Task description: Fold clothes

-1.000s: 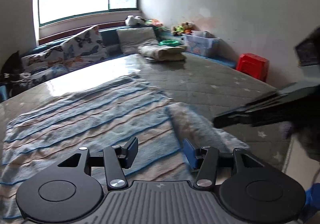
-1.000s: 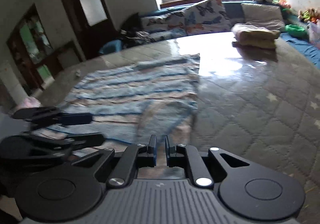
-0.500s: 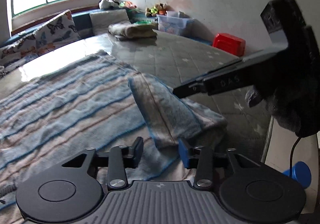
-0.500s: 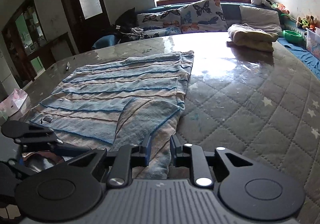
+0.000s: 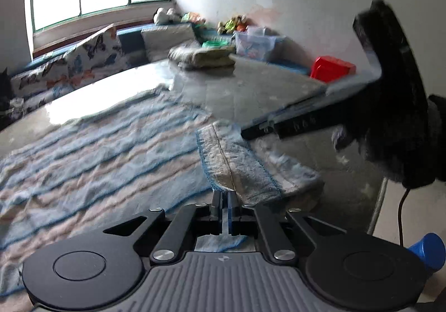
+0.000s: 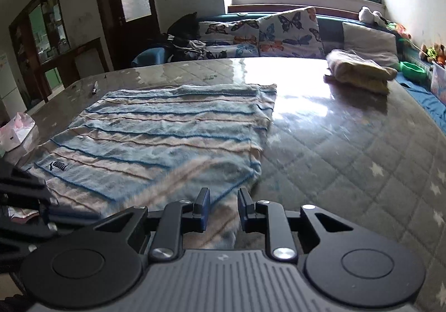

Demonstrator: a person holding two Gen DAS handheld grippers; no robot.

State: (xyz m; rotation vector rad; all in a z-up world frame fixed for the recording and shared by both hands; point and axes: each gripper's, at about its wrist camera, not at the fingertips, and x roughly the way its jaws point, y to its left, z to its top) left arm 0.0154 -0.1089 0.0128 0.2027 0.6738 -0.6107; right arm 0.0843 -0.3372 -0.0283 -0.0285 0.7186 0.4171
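Garment: the striped shirt (image 6: 167, 142) lies spread flat on the quilted bed (image 6: 348, 161), its near right sleeve folded inward over the body.
Left gripper (image 5: 225, 202): you have it clenched on the near hem of the shirt, cloth pinched between nearly closed jaws, probably to lift that edge for the next fold.
Right gripper (image 6: 222, 200): released, jaws apart above the folded sleeve; the blur makes it hard to say whether the pads touch the cloth.
Why so: one side holds the hem while the other is free to find its own corner.
Far side: a folded pile (image 6: 359, 69) sits clear of your work, near the butterfly cushions (image 6: 287, 30).
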